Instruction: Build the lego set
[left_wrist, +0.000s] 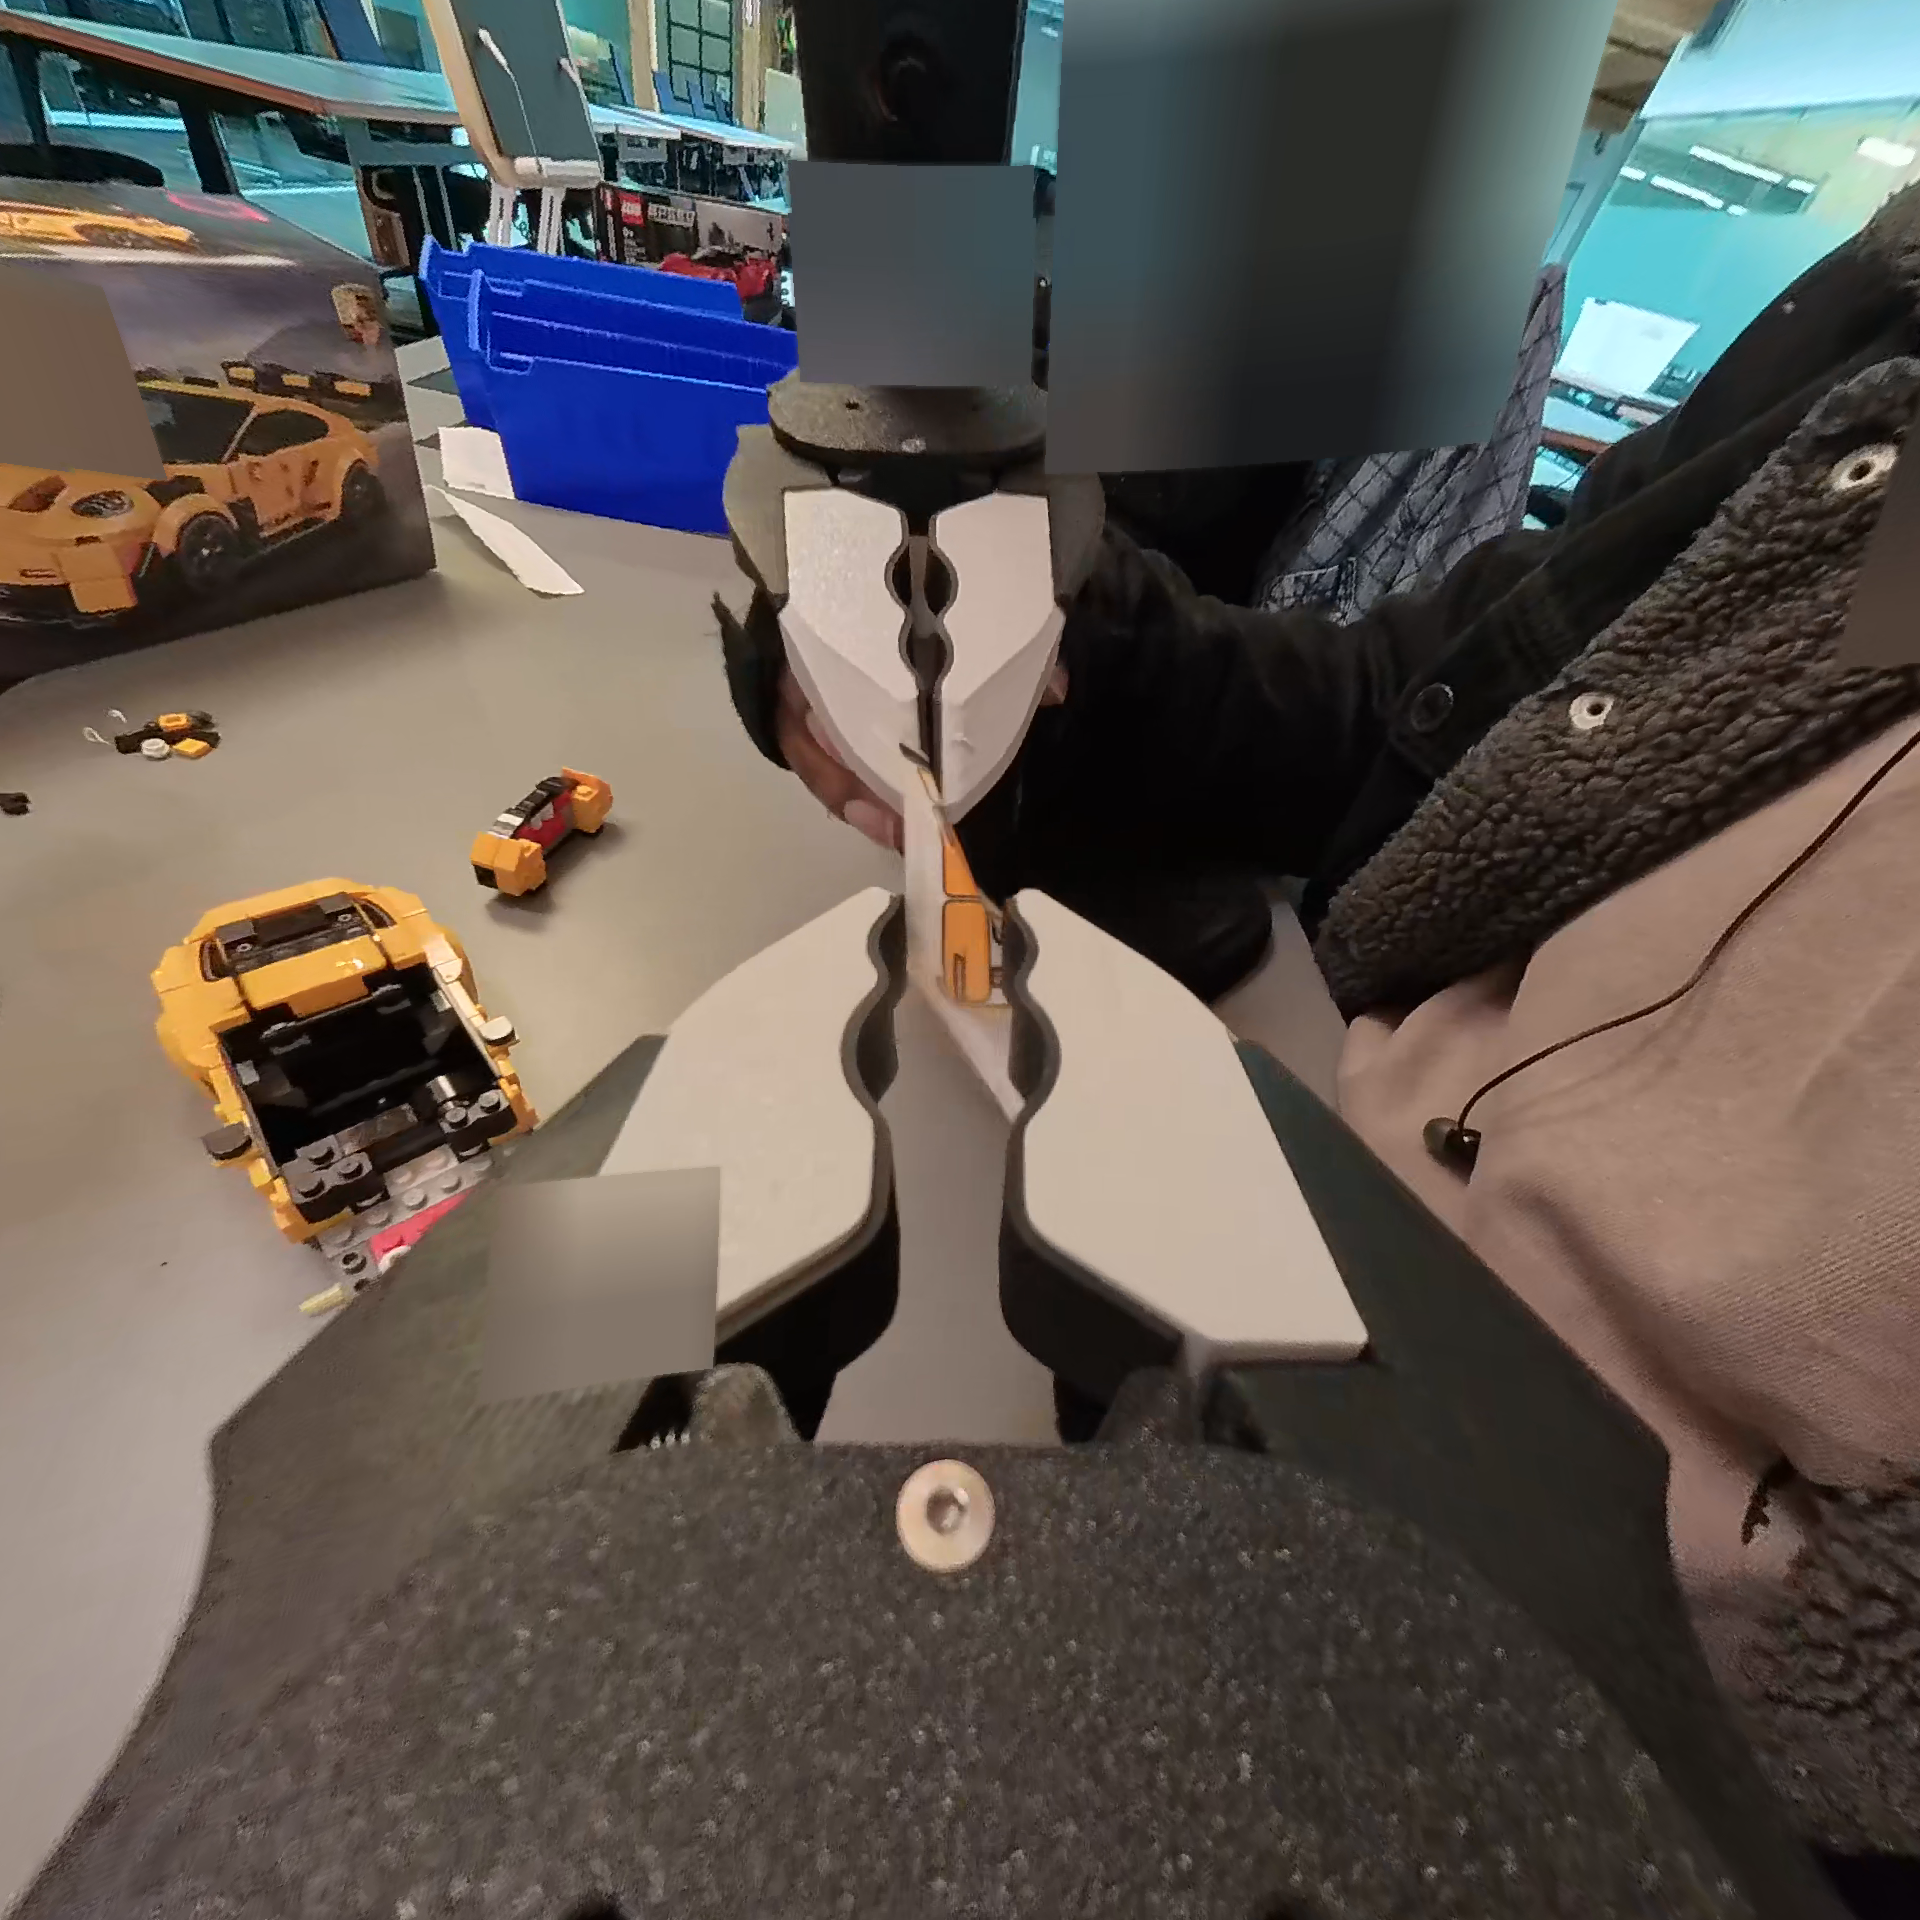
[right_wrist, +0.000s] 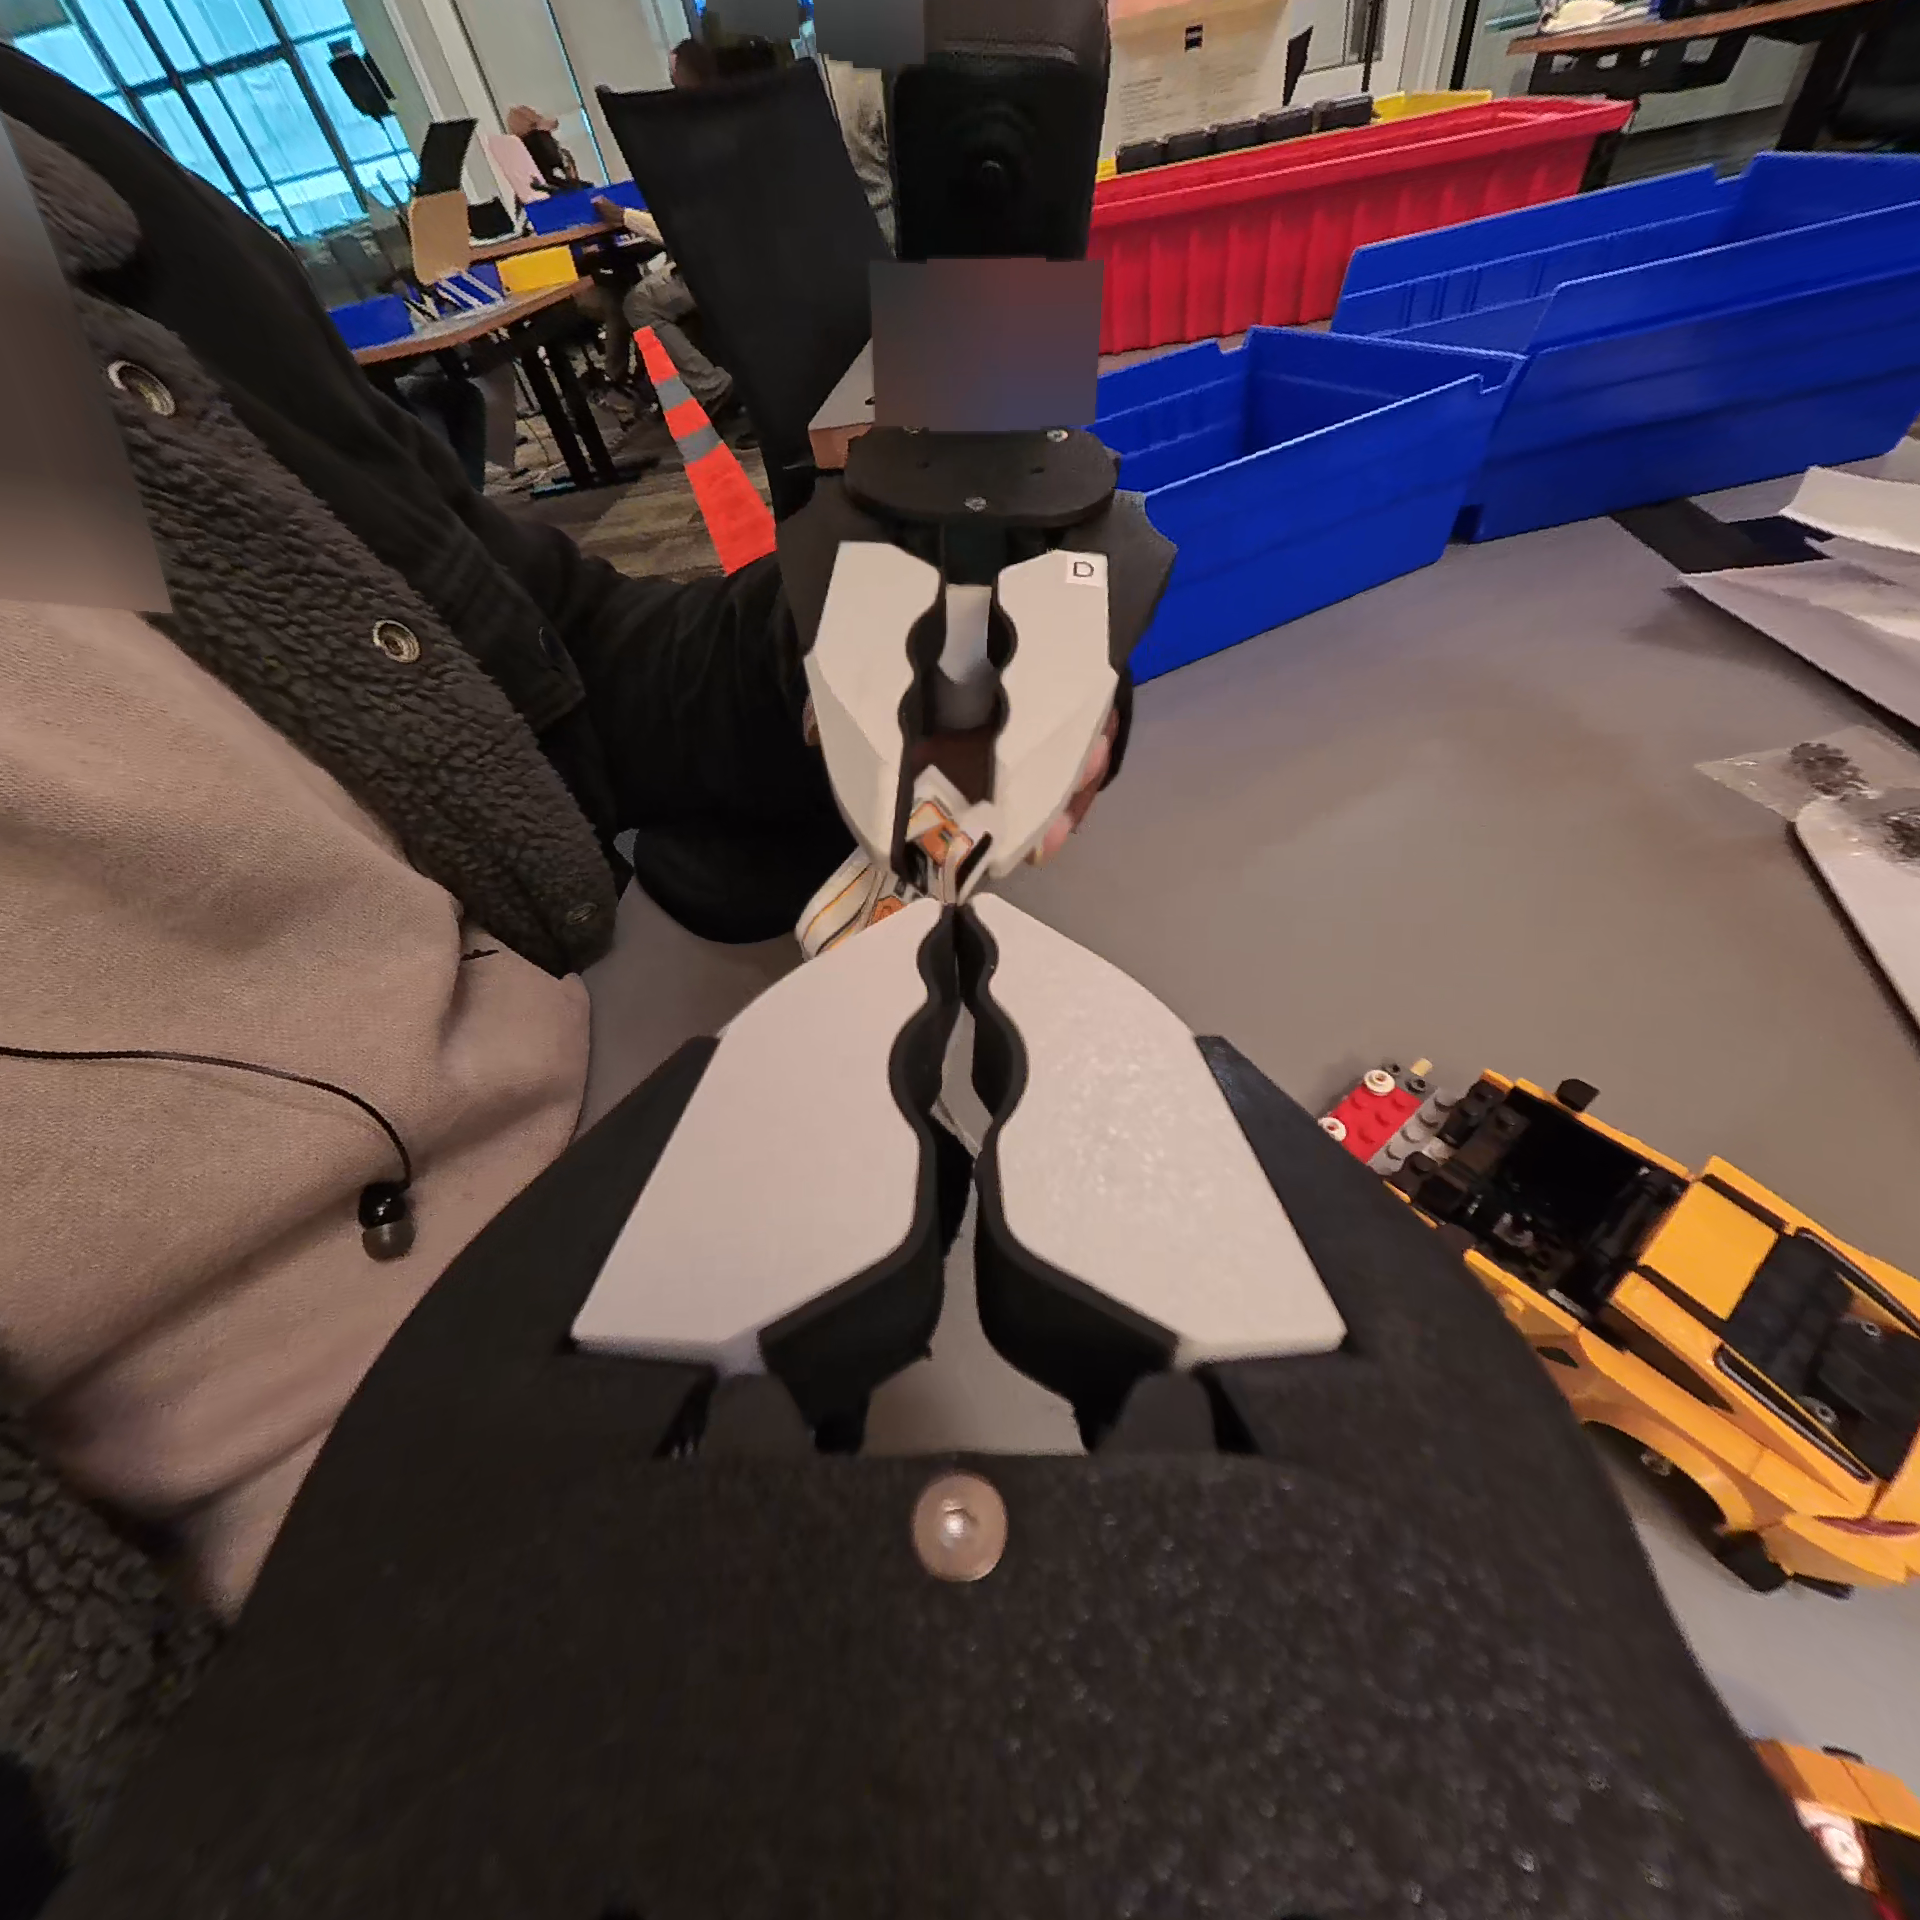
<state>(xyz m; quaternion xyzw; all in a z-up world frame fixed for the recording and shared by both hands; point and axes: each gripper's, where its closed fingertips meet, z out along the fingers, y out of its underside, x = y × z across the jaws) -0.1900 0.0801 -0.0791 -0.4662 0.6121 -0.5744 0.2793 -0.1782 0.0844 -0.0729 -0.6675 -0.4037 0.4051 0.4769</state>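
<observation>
A white sticker sheet (left_wrist: 961, 940) with orange stickers hangs between my two grippers, which face each other tip to tip above the grey table (left_wrist: 675, 727). My right gripper (right_wrist: 951, 914) is shut on the sheet's edge; in the left wrist view it (left_wrist: 928, 769) pinches the sheet's top. My left gripper (left_wrist: 951, 904) is partly open, and the sheet runs down between its fingers against the right one. The sheet (right_wrist: 857, 904) shows left of the tips in the right wrist view. A partly built yellow lego car (left_wrist: 332, 1039) (right_wrist: 1662, 1299) lies on the table.
A small orange, black and red sub-assembly (left_wrist: 540, 831) and loose pieces (left_wrist: 166, 732) lie beyond the car. The lego box (left_wrist: 208, 436) stands far left, blue bins (left_wrist: 623, 395) (right_wrist: 1455, 395) behind. Parts bags and paper (right_wrist: 1849, 831) lie far right. A person's coat (left_wrist: 1558, 779) fills one side. Left and right tips are no more than a few centimetres apart. Both grippers' tips are roughly 15 cm from the partly built yellow lego car (right_wrist: 1662, 1299). Seen from the left wrist view (left_wrist: 385, 937) as well.
</observation>
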